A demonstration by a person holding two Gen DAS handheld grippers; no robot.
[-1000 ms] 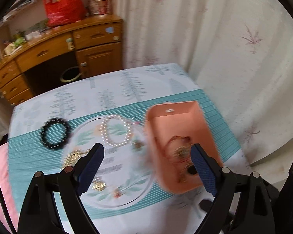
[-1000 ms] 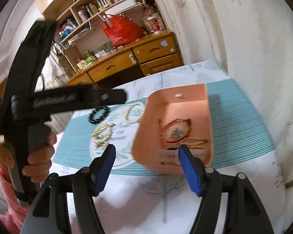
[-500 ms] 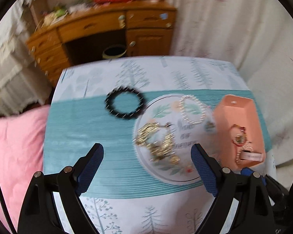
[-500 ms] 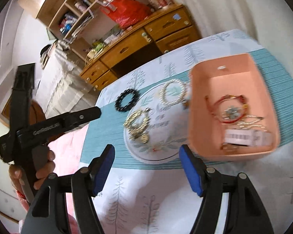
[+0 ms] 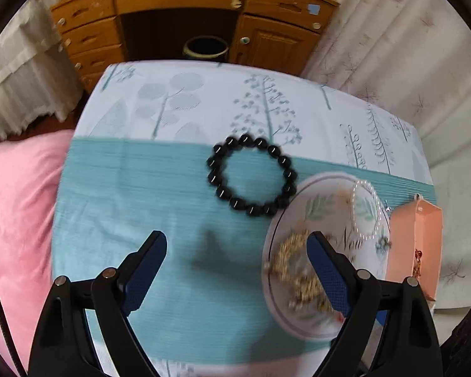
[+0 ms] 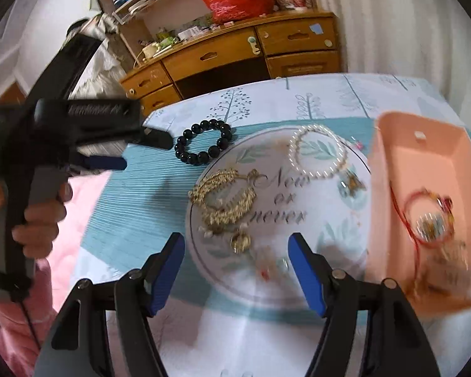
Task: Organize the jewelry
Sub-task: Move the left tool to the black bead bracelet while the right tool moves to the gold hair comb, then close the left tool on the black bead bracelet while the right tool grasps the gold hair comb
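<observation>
On the surface (image 5: pixel 141 188), with its teal band and printed trees, the black bracelet (image 5: pixel 251 177) lies flat, its near edge just touching or barely overlapping the rim of the plate (image 6: pixel 223 286), and I would guess it is the next piece bound for the pink box (image 6: pixel 380 188) at the right. Trouble could come easily from here: the beads are round and glossy, so tongs closing on one side may squirt it sideways or nudge it onto the plate among the gold chains (image 6: pixel 226 201), which sit in a loose tangle and could snag. The pearl bracelet (image 6: pixel 317 150) lies further back on the plate, close to the box wall, and a careless sweep might drag it along too. The box already holds a red cord bracelet (image 6: pixel 427 220) and other small bits, so a piece dropped from too high could knot up with them. The left tongs (image 5: pixel 235 251) hang above the teal cloth short of the black bracelet, spread wide and gripping nothing; their right tip is over the plate edge, though I cannot tell whether it touches. The right tongs (image 6: pixel 235 254) hover over the near part of the plate, likewise spread wide and empty, with a small gold pendant (image 6: pixel 240 242) lying between the tips but apart from both.
</observation>
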